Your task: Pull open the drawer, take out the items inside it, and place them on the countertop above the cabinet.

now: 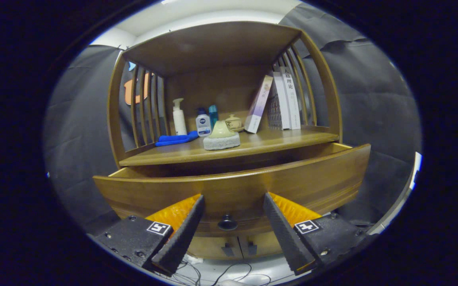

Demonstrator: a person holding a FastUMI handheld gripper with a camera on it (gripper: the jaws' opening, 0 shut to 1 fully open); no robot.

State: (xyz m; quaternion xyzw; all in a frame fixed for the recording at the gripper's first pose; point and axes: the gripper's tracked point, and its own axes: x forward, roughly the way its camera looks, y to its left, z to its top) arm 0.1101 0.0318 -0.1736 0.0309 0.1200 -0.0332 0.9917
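Note:
A wooden cabinet has its drawer (pixel 233 186) pulled out toward me; I see its curved front panel, and its inside is hidden from this low angle. The dark round knob (pixel 227 223) sits low on the drawer front, between my fingers. My gripper (pixel 233 200) is open, its fingertips (pixel 197 204) close to the drawer front on either side of the knob, holding nothing. Above the drawer lies the countertop (pixel 253 145), where a pale cone-shaped piece on a grey pad (pixel 222 137) and a folded blue cloth (pixel 176 139) rest.
At the back of the countertop stand a white pump bottle (pixel 179 117), a white-and-blue bottle (pixel 203 123), a teal tube (pixel 213 115), a small lidded pot (pixel 233 122) and leaning books (pixel 276 101). Slatted side rails and a top shelf enclose it. Cabinet doors (pixel 237 248) and cables (pixel 229 274) lie below.

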